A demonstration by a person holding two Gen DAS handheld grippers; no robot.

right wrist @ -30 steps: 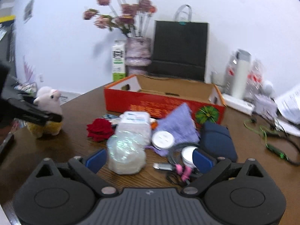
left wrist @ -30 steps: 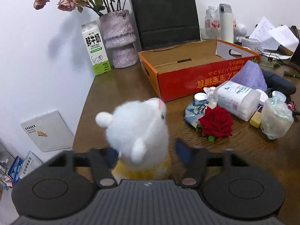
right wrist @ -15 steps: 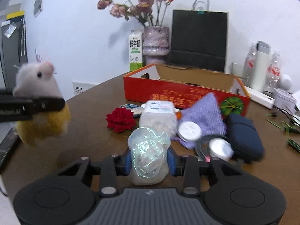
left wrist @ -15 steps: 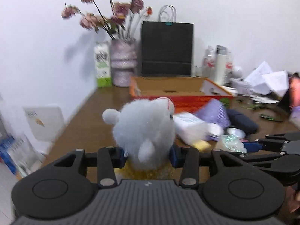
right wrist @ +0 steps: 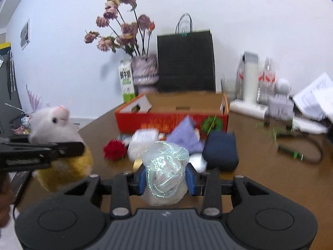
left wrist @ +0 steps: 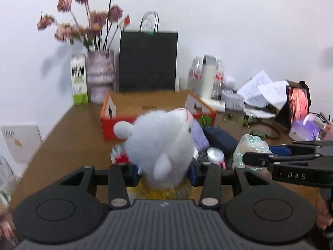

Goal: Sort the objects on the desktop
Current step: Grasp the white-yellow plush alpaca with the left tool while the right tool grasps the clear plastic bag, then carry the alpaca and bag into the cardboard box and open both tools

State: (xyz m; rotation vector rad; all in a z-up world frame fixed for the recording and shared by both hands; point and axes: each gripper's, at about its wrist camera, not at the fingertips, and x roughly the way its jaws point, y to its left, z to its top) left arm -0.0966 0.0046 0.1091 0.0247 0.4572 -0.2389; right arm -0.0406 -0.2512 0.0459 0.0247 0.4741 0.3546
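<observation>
A plush toy (left wrist: 160, 141) with a white fluffy head and yellow body is held above the brown table (left wrist: 68, 141), my left gripper (left wrist: 164, 174) shut on its body. In the right wrist view the same plush toy (right wrist: 54, 125) hangs at the left, clamped by the left gripper (right wrist: 81, 145). My right gripper (right wrist: 165, 179) is shut on a crumpled iridescent plastic bag (right wrist: 164, 166), its blue pads pressing both sides. The bag (left wrist: 251, 145) also shows at the right of the left wrist view. An open orange cardboard box (right wrist: 172, 116) stands behind, its inside bare.
Before the box lie a red rose (right wrist: 114, 150), a white packet (right wrist: 143, 135), a purple cloth (right wrist: 185, 133) and a navy pouch (right wrist: 220, 152). A milk carton (right wrist: 126, 81), a vase of dried flowers (right wrist: 144, 70) and a black paper bag (right wrist: 185, 60) line the wall. Bottles, papers and cables crowd the right.
My right gripper closed on the plastic bag and lifted it off the table. My left gripper carried the plush toy up and swung round to face the box.
</observation>
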